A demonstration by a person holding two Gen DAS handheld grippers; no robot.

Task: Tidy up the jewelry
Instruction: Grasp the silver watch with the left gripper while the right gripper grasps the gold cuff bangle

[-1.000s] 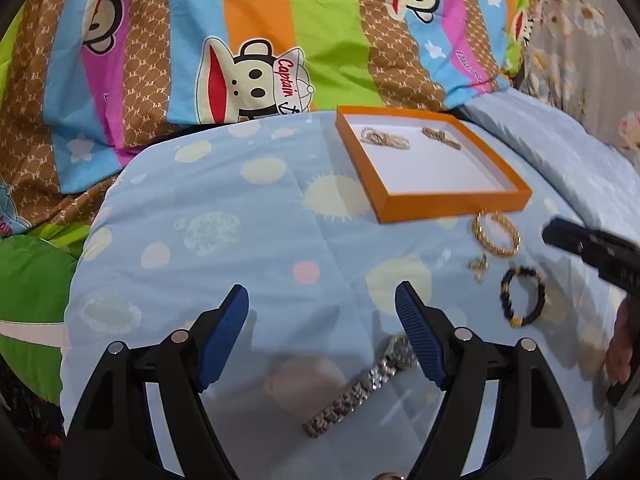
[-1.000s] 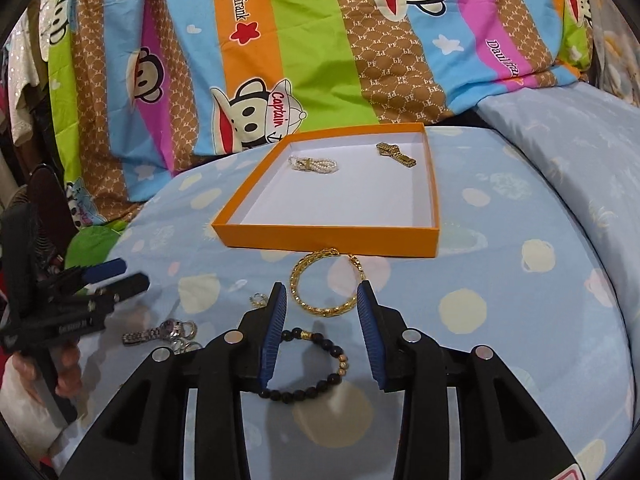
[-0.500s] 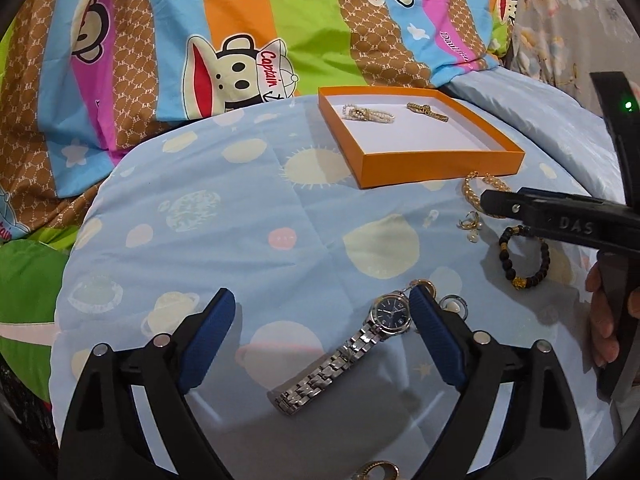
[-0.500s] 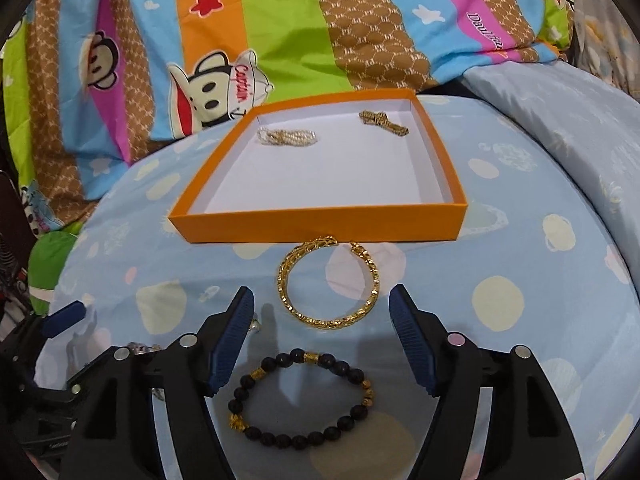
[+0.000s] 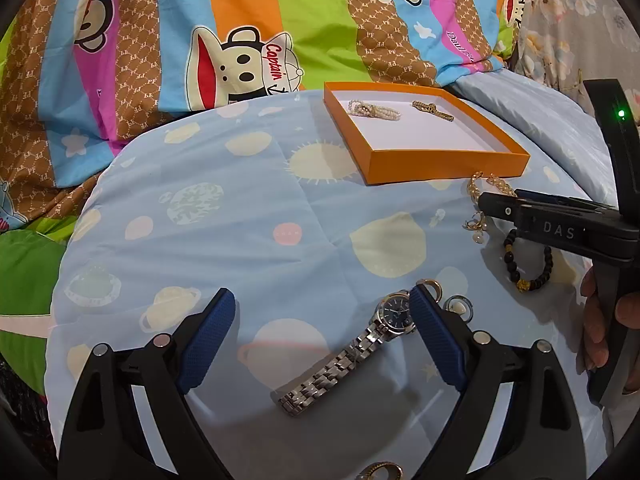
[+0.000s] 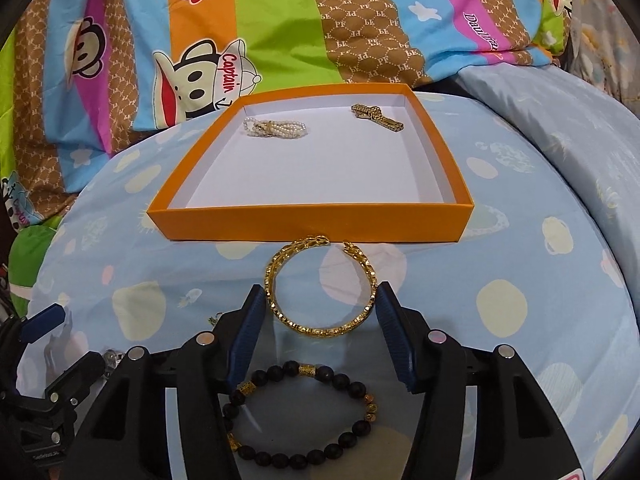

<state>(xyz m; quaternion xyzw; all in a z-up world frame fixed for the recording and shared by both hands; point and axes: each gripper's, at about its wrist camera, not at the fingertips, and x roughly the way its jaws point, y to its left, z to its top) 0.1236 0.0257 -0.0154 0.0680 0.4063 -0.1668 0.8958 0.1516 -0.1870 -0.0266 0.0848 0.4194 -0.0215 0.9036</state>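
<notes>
Left wrist view: my left gripper [image 5: 318, 342] hangs spread wide over the silver watch [image 5: 352, 354], nothing pinched; the orange tray [image 5: 444, 167] sits well beyond on the blue bedding [image 5: 240, 216]. Right wrist view: my right gripper [image 6: 322, 322] is closing, jaws flanking the near arc of the gold bangle [image 6: 322, 290], pads not yet pressing; the beaded bracelet [image 6: 300, 414] lies beneath. Step, as I judge: picking the bangle. Next: pinch, lift over the tray's near wall.

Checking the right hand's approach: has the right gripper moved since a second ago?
Yes. The right gripper advanced toward the orange box; its closing fingers now flank the gold bangle, leaving the black bead bracelet behind.
</notes>
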